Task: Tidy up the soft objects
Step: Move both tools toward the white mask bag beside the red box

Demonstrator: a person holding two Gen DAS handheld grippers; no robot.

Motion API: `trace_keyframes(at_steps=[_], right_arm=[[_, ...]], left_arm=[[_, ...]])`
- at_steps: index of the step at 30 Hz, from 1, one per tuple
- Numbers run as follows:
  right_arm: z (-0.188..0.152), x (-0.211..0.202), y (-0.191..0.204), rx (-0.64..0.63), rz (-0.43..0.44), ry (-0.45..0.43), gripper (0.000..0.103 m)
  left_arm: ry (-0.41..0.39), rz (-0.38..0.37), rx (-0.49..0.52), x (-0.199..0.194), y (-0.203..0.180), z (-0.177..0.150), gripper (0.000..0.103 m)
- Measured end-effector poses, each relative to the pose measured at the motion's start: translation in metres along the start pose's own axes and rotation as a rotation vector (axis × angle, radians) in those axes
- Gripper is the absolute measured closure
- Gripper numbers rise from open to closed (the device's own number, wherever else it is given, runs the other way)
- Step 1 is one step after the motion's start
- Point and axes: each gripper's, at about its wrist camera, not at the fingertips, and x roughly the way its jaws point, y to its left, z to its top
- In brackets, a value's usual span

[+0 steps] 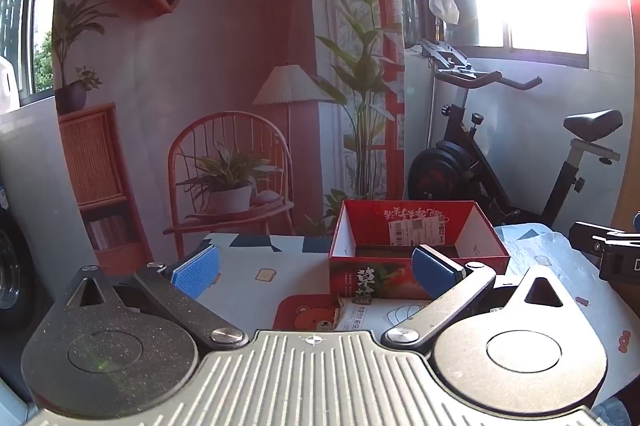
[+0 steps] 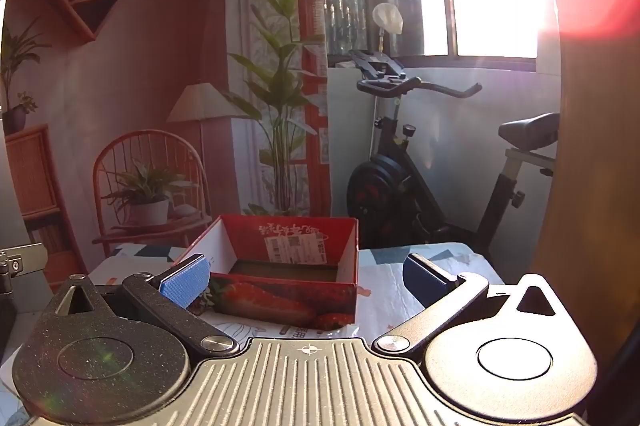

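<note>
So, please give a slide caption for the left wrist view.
Open left gripper facing an empty red box on the table.

A red strawberry-printed box (image 2: 280,290) stands open and upright on the bench; a small white packet (image 1: 356,314) lies against its near side.

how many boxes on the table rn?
1. The open red box sits mid-table on the patterned tablecloth, ahead of both open grippers; the right wrist view shows it too. A packet lies at its front. The gripper bodies hide the near table, so more could be there.
</note>
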Motion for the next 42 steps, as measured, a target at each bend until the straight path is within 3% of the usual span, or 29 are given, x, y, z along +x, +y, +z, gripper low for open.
trace_keyframes(at_steps=[42], right_arm=[[-0.0005, 0.0007, 0.0004, 0.002, 0.000, 0.003, 0.000]], left_arm=[[0.017, -0.005, -0.006, 0.0017, -0.0040, -0.0044, 0.000]])
